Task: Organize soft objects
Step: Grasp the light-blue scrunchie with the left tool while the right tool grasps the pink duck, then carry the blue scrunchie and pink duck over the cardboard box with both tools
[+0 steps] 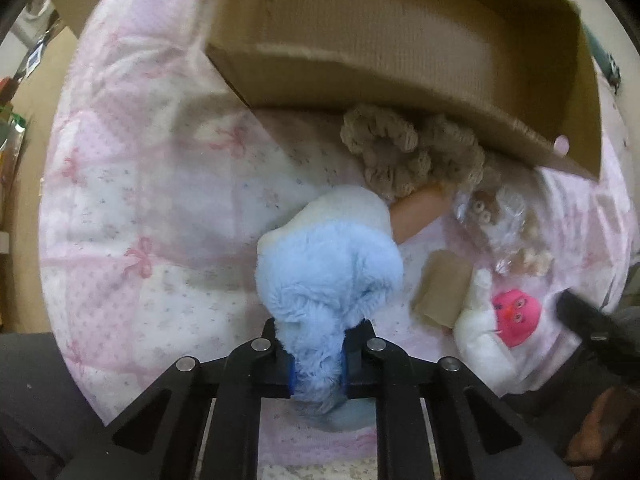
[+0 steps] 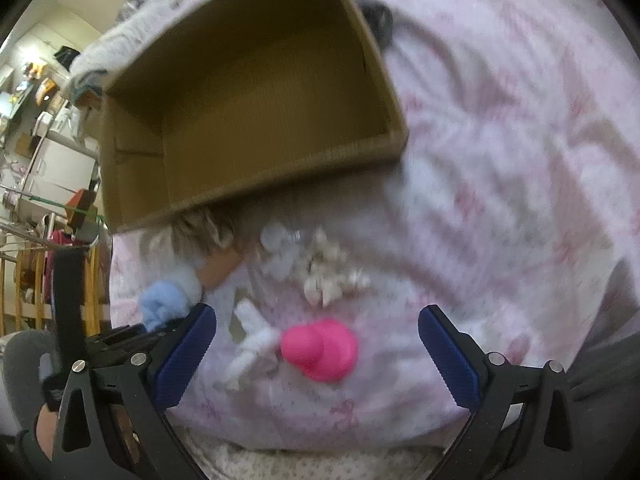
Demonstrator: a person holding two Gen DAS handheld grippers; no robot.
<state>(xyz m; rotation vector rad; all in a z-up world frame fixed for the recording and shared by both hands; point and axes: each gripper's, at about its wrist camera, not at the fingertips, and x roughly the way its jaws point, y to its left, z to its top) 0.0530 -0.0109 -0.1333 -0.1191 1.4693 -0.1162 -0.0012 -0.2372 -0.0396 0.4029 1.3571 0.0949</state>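
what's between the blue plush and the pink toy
In the left wrist view, a small brown cardboard piece lies on the bedding between the blue plush and the pink toy.

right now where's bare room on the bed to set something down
Bare quilt lies left of the blue plush, below the cardboard box. Inside the box looks bare. It is crowded right of the plush: crochet piece, plastic bag, pink toy.

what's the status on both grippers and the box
Left gripper shut on blue plush. Right gripper open over pink toy. Cardboard box empty, nothing blocking it.
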